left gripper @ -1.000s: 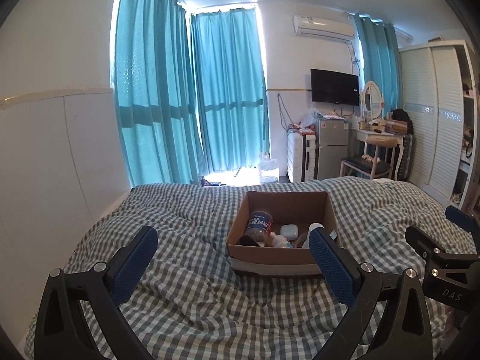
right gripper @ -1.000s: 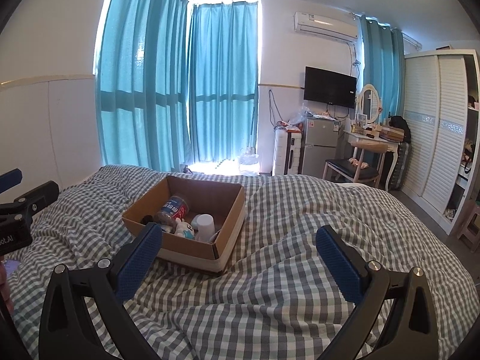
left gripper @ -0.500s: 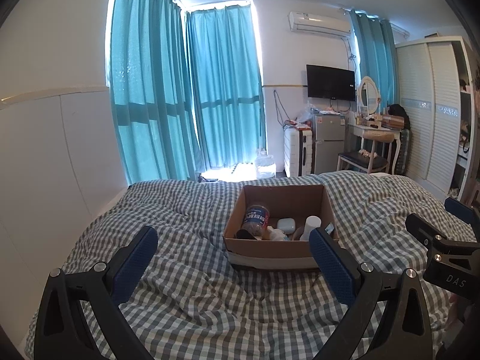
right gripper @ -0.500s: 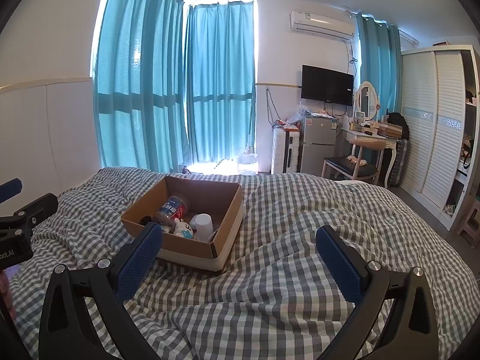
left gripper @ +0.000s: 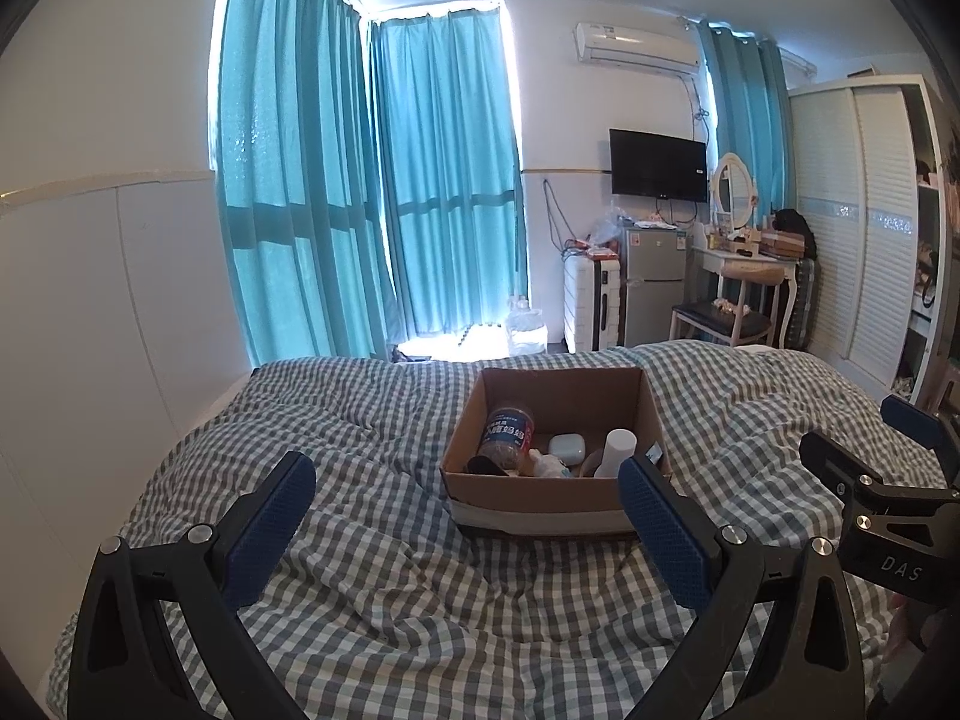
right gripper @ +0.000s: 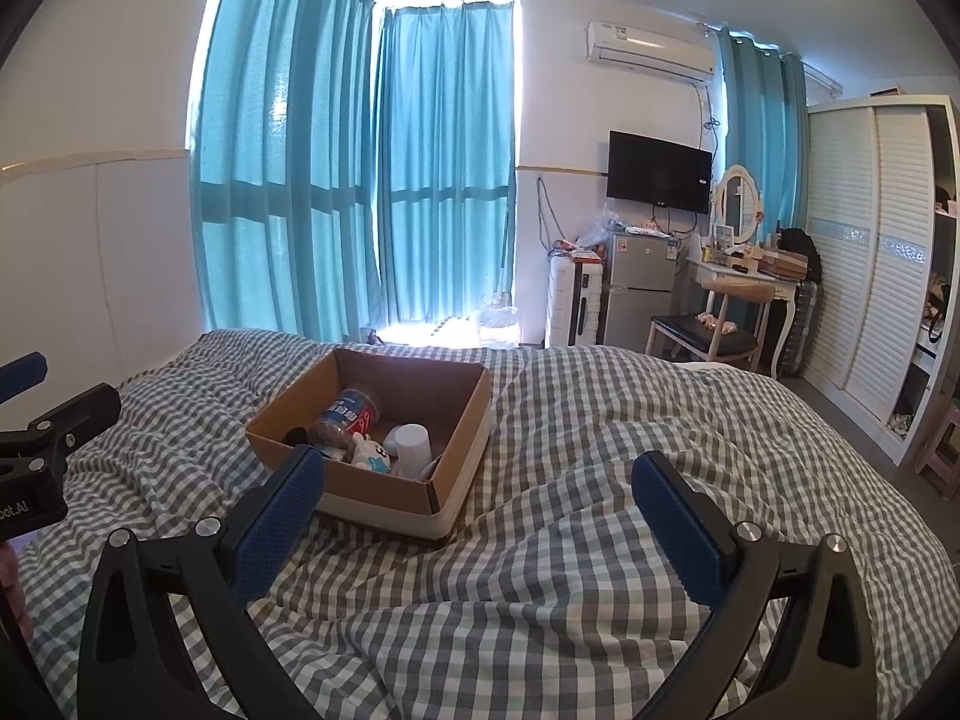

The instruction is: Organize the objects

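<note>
An open cardboard box (left gripper: 540, 489) sits on the checked bed. Inside lie a jar with a blue label (left gripper: 507, 435), a small white case (left gripper: 567, 446), a white cup (left gripper: 617, 450) and a small white plush toy (right gripper: 373, 453). The box also shows in the right wrist view (right gripper: 462, 414). My left gripper (left gripper: 465, 507) is open and empty, held in front of the box. My right gripper (right gripper: 477, 501) is open and empty, to the right of the box.
The grey checked duvet (right gripper: 600, 420) covers the bed, rumpled. A white wall panel (left gripper: 90, 312) runs along the left. Beyond the bed stand teal curtains (left gripper: 372, 210), a small fridge (left gripper: 651, 285), a dressing table with a chair (left gripper: 738, 294) and a white wardrobe (right gripper: 864, 276).
Both grippers have drawn back and risen a little, so the box sits lower and its contents show more fully. Both stay open.
</note>
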The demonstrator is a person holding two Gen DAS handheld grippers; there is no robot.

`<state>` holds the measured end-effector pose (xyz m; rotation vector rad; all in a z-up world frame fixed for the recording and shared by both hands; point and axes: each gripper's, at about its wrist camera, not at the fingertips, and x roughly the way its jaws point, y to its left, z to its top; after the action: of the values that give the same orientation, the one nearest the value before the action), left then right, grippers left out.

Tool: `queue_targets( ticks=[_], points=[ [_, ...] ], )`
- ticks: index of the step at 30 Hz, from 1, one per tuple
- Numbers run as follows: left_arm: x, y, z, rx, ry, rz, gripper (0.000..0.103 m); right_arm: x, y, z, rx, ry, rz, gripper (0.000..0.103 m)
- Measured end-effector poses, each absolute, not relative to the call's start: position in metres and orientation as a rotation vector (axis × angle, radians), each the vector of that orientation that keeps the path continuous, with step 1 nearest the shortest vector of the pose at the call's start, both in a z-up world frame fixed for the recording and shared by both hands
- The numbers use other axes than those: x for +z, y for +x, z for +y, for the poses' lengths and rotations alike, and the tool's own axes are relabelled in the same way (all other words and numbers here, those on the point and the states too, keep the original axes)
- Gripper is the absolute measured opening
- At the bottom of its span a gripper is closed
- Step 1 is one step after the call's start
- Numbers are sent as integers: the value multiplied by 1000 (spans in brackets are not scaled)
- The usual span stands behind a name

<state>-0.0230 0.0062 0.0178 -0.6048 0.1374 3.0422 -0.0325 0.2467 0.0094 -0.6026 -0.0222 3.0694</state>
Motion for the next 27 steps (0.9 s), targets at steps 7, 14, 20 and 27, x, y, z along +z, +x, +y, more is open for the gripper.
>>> queue_targets(
  ticks=[7, 14, 20, 27],
  points=[
    [17, -21, 6, 3033, -598, 129, 103, 10, -32, 245, 3074, -602, -24, 103],
    [17, -19, 7, 3035, -590, 120, 103, 10, -32, 244, 3080, -606, -21, 103],
    [16, -18, 10, 3036, -590, 156, 103, 9, -32, 242, 3079, -610, -27, 103],
    [17, -15, 10, 3048, -557, 169, 103, 7, -33, 239, 3079, -617, -41, 103]
  ],
)
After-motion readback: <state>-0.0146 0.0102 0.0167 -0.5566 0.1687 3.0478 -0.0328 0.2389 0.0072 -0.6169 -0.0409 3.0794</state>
